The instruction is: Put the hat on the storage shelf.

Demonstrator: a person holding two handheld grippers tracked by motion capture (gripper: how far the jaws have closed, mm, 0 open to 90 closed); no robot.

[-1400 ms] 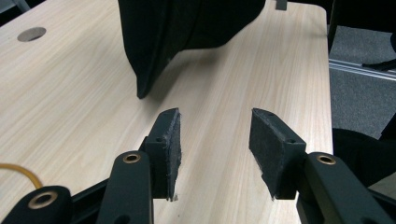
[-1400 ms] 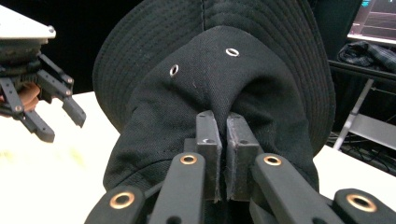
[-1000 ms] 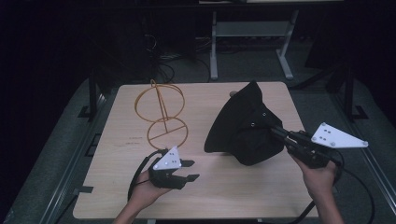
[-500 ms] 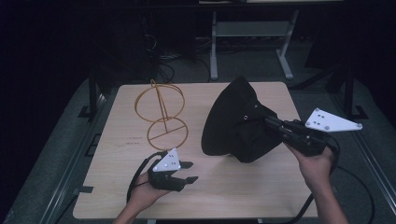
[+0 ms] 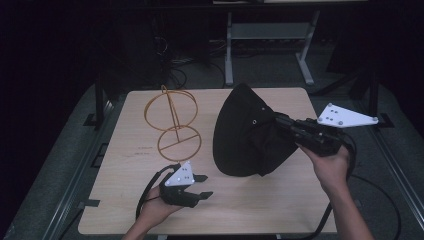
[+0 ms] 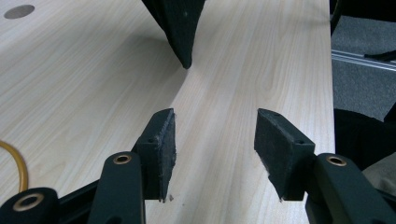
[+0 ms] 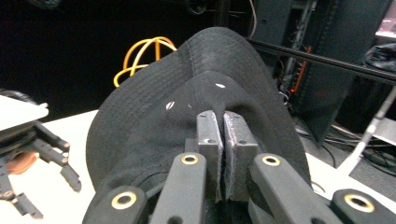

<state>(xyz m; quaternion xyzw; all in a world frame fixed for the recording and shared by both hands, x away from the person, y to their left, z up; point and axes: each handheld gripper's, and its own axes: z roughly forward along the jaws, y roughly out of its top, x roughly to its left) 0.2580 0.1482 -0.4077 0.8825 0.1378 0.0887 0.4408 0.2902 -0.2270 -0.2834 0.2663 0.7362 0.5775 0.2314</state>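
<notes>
Lifting black bucket hat (image 5: pixel 245 132) off tabletop (image 5: pixel 280 200), right hand-held gripper (image 5: pixel 280 121) clamped on crown fabric, brim tip low over wood. Left hand-held gripper (image 5: pixel 202 186) resting near front edge, jaws parted, just opening, nothing between. Next likely: carry onto yellow wire stand (image 5: pixel 172 125), needs crown opening aimed over top loop.

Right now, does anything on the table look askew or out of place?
The black hat hangs tilted on edge, pinched by its fabric in the shut right claw, brim sagging to the table. The left claw sits open with nothing between its pads. The orange wire stand is upright. Nothing looks spilled or damaged.
</notes>
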